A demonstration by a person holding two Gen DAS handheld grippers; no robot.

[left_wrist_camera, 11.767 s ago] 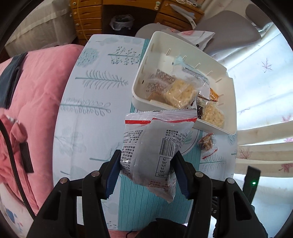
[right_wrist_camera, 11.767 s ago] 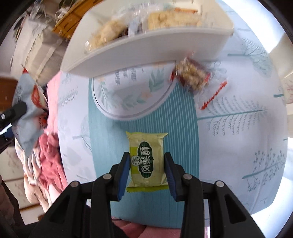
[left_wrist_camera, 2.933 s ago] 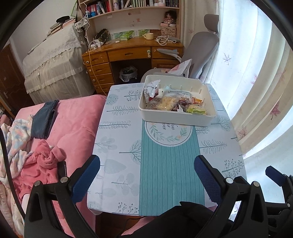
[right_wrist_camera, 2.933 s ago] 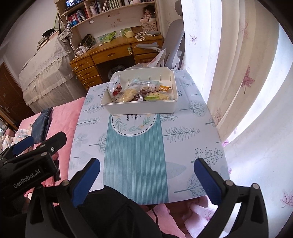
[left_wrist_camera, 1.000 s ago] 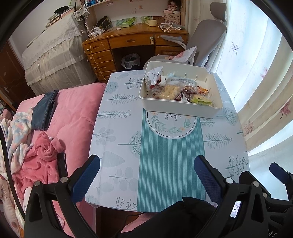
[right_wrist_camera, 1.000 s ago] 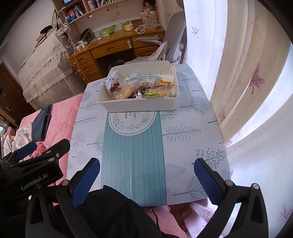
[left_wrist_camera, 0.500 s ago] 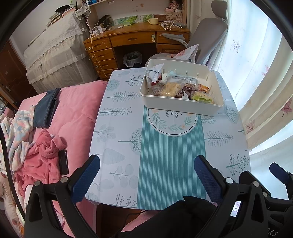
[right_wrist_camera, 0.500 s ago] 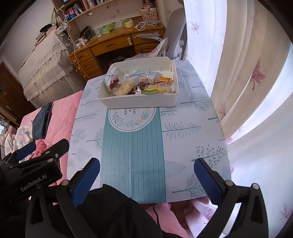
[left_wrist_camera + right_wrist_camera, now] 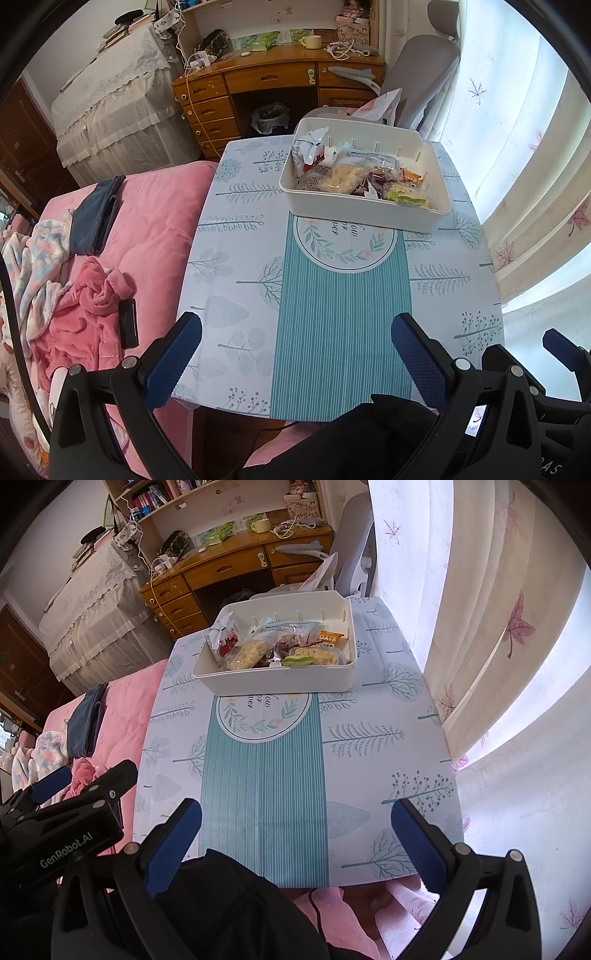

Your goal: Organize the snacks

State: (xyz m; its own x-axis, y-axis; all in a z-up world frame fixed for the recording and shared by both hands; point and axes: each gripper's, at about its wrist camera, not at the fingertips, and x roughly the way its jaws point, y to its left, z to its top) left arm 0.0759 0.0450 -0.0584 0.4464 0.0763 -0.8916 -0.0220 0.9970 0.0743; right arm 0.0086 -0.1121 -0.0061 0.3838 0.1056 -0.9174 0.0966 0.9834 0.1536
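White rectangular plastic bin (image 9: 364, 210) sits at far end of the tree-print clothed table (image 9: 236, 236), wrapped snack packets (image 9: 341, 176) inside it. Pink quilted bed (image 9: 147, 221) left of table, wooden desk (image 9: 266, 79) behind.

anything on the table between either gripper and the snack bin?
Nothing visible. Left gripper and right gripper are open and empty at the near table edge; only bare tablecloth lies between them and the white bin, where the snacks sit.

the snack packets (image 9: 364, 177) overlap in the white bin (image 9: 354, 210), so the lower ones are hidden and most labels are too small to read. a dark garment (image 9: 236, 904) at the lower frame covers the bench's (image 9: 369, 746) near edge.
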